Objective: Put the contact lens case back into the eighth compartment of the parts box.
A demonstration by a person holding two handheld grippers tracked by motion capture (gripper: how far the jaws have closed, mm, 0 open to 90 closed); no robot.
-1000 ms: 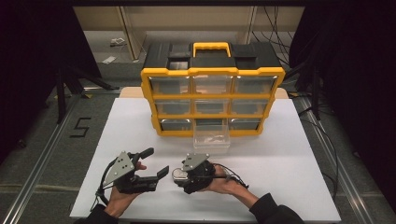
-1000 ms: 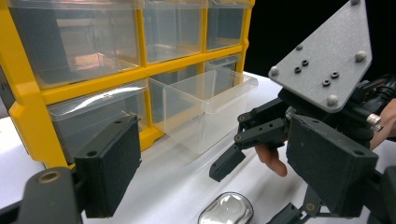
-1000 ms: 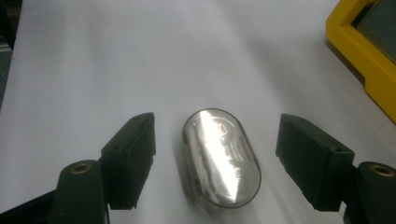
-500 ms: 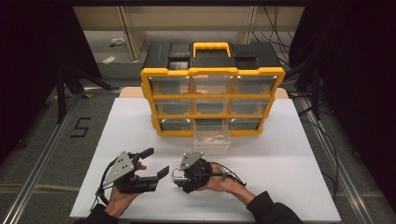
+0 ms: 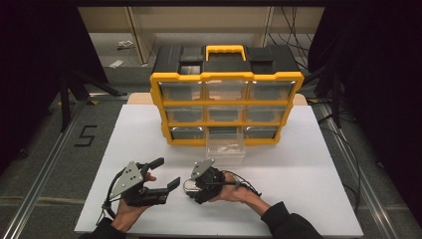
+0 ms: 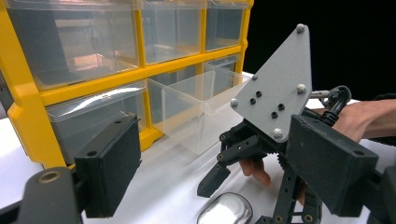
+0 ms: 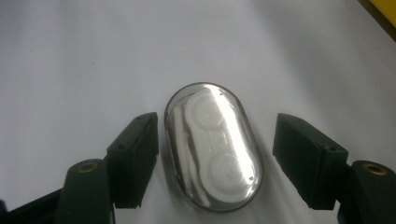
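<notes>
Clear oval case between my right jaws

My right gripper (image 7: 215,156) has just been closing, pads not touching the glossy case (image 7: 212,147); two white round pieces inside. Left gripper (image 5: 160,174) stands wide, empty.

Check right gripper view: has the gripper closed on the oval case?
No: the right gripper straddles the oval case on the table, with gaps showing on both sides.

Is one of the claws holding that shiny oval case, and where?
Not yet. The right claw is open around the oval case, pads beside its long sides with gaps. The left claw is open and empty.
</notes>
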